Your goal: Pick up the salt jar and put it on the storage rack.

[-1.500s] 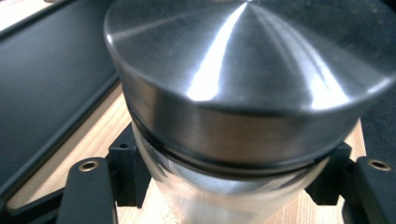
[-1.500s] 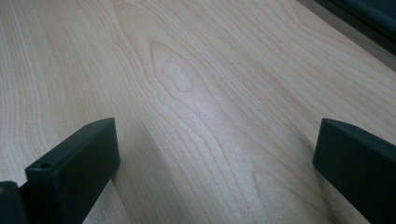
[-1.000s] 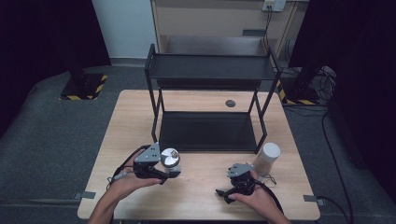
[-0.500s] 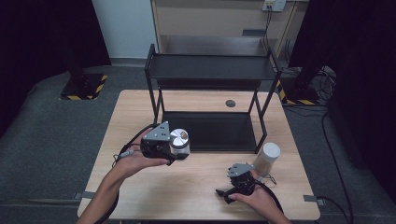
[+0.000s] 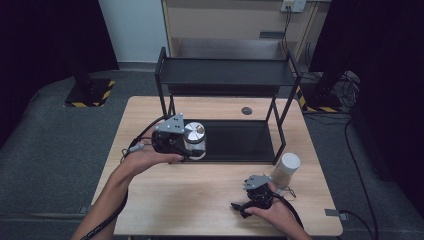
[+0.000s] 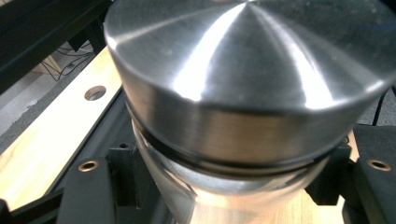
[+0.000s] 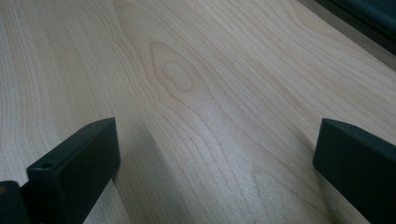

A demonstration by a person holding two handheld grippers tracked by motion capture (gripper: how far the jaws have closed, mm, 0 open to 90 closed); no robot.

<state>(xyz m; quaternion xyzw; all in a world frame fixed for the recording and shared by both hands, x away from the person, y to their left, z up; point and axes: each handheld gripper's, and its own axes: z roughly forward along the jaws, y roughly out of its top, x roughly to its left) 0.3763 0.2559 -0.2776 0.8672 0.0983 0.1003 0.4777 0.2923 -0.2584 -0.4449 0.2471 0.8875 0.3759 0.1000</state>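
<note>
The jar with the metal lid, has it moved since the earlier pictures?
Yes. The jar, held in the left gripper, has gone from the table's front edge toward the black shelf.

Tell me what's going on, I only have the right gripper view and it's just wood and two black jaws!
Observer: Your right gripper rests open on the table, nothing between its jaws.
Operator: Is anything near it?
Observer: A white-lidded jar stands just beside it, by the rack's front right leg.
Operator: What's the other hand doing?
Observer: The left gripper is shut on a jar with a shiny metal lid, held up in front of the black rack.
</note>
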